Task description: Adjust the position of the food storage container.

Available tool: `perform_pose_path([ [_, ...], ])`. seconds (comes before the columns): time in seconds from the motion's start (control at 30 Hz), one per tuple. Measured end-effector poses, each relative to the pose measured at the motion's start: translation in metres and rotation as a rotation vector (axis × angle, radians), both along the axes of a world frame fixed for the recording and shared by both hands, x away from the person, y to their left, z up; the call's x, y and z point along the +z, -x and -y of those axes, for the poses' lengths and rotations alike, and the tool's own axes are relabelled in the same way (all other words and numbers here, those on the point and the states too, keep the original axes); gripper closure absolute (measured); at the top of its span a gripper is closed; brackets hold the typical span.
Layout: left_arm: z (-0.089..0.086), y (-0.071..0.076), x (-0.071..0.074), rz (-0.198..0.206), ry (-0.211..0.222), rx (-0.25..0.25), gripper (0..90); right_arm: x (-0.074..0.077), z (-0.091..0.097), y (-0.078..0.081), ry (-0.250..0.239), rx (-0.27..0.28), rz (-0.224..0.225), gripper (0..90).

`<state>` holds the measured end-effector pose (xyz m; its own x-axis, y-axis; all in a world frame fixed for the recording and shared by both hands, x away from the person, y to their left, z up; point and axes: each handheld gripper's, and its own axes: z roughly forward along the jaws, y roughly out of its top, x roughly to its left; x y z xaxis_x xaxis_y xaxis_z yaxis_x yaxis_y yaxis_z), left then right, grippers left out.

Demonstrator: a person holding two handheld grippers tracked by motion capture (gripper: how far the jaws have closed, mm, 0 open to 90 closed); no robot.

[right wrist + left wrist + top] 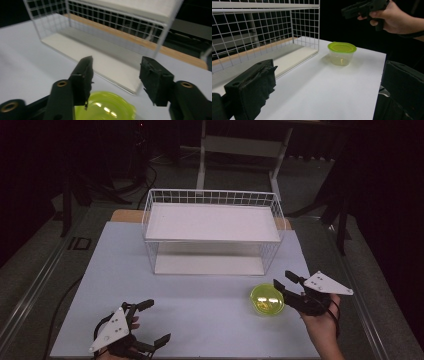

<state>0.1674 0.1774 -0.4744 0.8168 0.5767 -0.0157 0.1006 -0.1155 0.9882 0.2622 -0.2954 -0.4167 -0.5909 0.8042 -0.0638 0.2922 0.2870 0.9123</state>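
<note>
Two grippers, both with jaws spread and empty: the left gripper (150, 326) hangs back near the table's front edge, while the right gripper (286, 284) hovers right over the lime-lidded tub (267, 300), which sits just in front of the wire rack (212, 231). I'd guess it's going for a grab, so drop lower and straddle the tub's clear body under the lid rim before squeezing, or it'll probably skid.

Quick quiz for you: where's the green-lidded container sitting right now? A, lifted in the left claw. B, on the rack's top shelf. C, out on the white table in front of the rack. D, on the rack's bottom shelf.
C: the green-lidded container stands on the white table in front of the wire rack, just ahead of the open right claw.
</note>
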Motion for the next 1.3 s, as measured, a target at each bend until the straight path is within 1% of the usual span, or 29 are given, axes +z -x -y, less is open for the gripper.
perform_pose_path([
  [0.03,0.0,0.0,0.0,0.0,-0.004,-0.001,0.2,-0.003,0.002,-0.002,0.001,-0.004,-0.015,51.8],
  [0.07,0.0,0.0,0.0,0.0,-0.003,-0.002,0.2,-0.006,0.005,-0.005,0.005,-0.011,-0.021,53.2],
  [0.13,0.0,0.0,0.0,0.0,-0.002,-0.002,0.2,-0.012,0.009,-0.009,0.013,-0.017,-0.046,58.2],
  [0.17,0.0,-0.001,-0.001,-0.002,-0.004,-0.004,0.2,-0.015,0.012,-0.01,0.018,-0.018,-0.055,59.4],
  [0.2,0.0,-0.001,-0.001,-0.002,-0.004,-0.004,0.2,-0.015,0.012,-0.01,0.018,-0.018,-0.055,59.4],
  [0.23,0.0,-0.001,-0.001,-0.003,-0.002,-0.004,0.2,-0.019,0.014,-0.012,0.02,-0.021,-0.063,61.1],
  [0.27,0.001,-0.001,-0.001,-0.003,-0.002,-0.003,0.2,-0.022,0.016,-0.013,0.033,-0.025,-0.07,64.8],
  [0.3,0.001,-0.001,-0.001,-0.002,-0.005,-0.006,0.2,-0.026,0.019,-0.015,0.038,-0.034,-0.081,65.9],
  [0.33,0.001,-0.001,-0.001,-0.002,-0.005,-0.006,0.2,-0.031,0.023,-0.017,0.043,-0.045,-0.096,69.6],
  [0.37,0.001,-0.001,-0.001,-0.003,-0.004,-0.005,0.2,-0.034,0.025,-0.019,0.056,-0.054,-0.099,71.1],
  [0.43,0.001,-0.001,-0.001,-0.003,-0.003,-0.006,0.2,-0.04,0.031,-0.021,0.056,-0.059,-0.13,77.8],
  [0.47,0.001,-0.001,-0.001,-0.003,-0.004,-0.005,0.2,-0.043,0.033,-0.022,0.061,-0.069,-0.14,79.7],
  [0.5,0.001,-0.001,-0.001,-0.003,-0.004,-0.005,0.2,-0.046,0.035,-0.023,0.072,-0.076,-0.148,85.9],
  [0.53,0.002,-0.001,-0.001,-0.006,-0.001,-0.006,0.2,-0.049,0.036,-0.023,0.082,-0.083,-0.165,89.7],
  [0.63,0.002,-0.002,-0.002,-0.007,-0.002,-0.009,0.2,-0.057,0.04,-0.024,0.108,-0.092,-0.199,90.0],
  [0.77,0.002,-0.001,-0.001,-0.003,-0.002,-0.011,0.2,-0.071,0.045,-0.022,0.13,-0.117,-0.249,90.0],
  [0.83,0.002,-0.001,-0.001,-0.002,-0.002,-0.011,0.2,-0.078,0.047,-0.021,0.132,-0.118,-0.273,90.0],
  [0.87,0.002,-0.001,-0.001,-0.002,-0.002,-0.011,0.2,-0.078,0.047,-0.021,0.132,-0.118,-0.273,90.0],
  [0.9,0.002,-0.002,-0.001,-0.002,-0.001,-0.011,0.2,-0.081,0.047,-0.02,0.131,-0.118,-0.283,90.0],
  [0.97,0.002,-0.002,-0.001,-0.001,-0.001,-0.012,0.2,-0.088,0.047,-0.018,0.113,-0.108,-0.313,90.0],
  [1.0,0.003,-0.002,-0.001,0.0,-0.002,-0.013,0.2,-0.091,0.046,-0.017,0.116,-0.101,-0.324,90.0],
  [1.03,0.003,-0.002,-0.001,-0.001,-0.001,-0.014,0.2,-0.092,0.045,-0.017,0.119,-0.095,-0.332,90.0],
  [1.07,0.003,-0.002,-0.001,-0.001,-0.003,-0.015,0.2,-0.095,0.044,-0.017,0.105,-0.085,-0.344,90.0],
  [1.13,0.003,-0.002,-0.001,-0.001,-0.004,-0.015,0.2,-0.097,0.041,-0.017,0.097,-0.071,-0.362,90.0],
  [1.2,0.003,-0.002,-0.001,0.0,-0.005,-0.015,0.2,-0.1,0.036,-0.017,0.101,-0.054,-0.368,90.0],
  [1.3,0.003,-0.002,-0.001,0.001,-0.005,-0.014,0.2,-0.101,0.031,-0.017,0.085,-0.035,-0.381,90.0],
])
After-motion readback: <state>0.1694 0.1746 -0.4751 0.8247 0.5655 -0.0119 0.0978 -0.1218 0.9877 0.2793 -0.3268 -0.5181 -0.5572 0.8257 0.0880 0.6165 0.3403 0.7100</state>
